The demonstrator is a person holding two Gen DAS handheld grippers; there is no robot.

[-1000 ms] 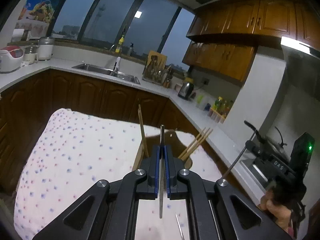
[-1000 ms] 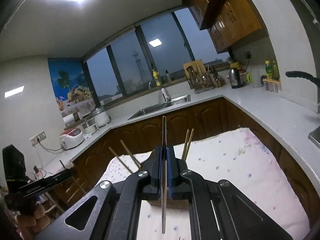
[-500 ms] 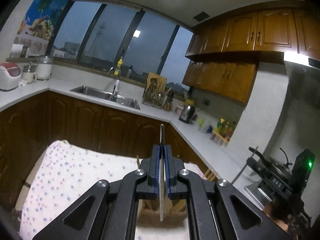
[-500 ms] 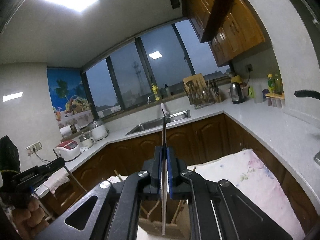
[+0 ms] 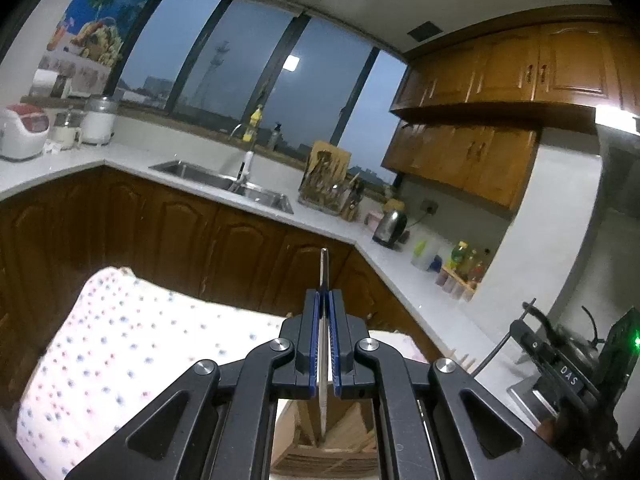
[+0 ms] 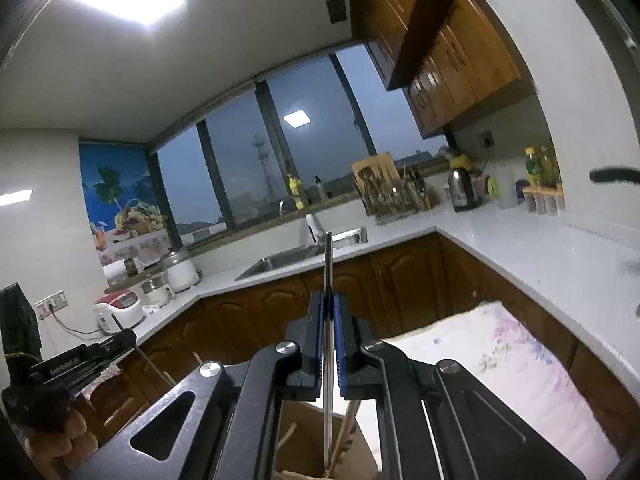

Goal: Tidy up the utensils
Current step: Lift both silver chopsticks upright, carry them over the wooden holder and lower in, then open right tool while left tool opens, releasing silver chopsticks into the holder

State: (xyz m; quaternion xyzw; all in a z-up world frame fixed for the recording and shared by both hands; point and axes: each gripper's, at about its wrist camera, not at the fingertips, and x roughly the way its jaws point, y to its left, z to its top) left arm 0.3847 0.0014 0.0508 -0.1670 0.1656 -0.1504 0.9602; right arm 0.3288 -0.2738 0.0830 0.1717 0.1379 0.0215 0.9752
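1. Each gripper is clenched on a metal utensil: left gripper [image 5: 323, 334] grasps a flat blade-like piece [image 5: 323, 276], right gripper [image 6: 328, 334] a thin metal rod [image 6: 328, 264].
2. A second ago the wooden holder [image 5: 320, 452] sat ahead; now it lies at 6 o'clock under both, suggesting insertion comes next.
3. Wooden chopsticks [image 6: 344, 424] already inside crowd the slot; the dotted cloth [image 5: 120, 344] spreads toward 9 o'clock.

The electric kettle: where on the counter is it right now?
In the left wrist view the electric kettle stands on the counter's right run near the corner, between the knife block and the bottles.
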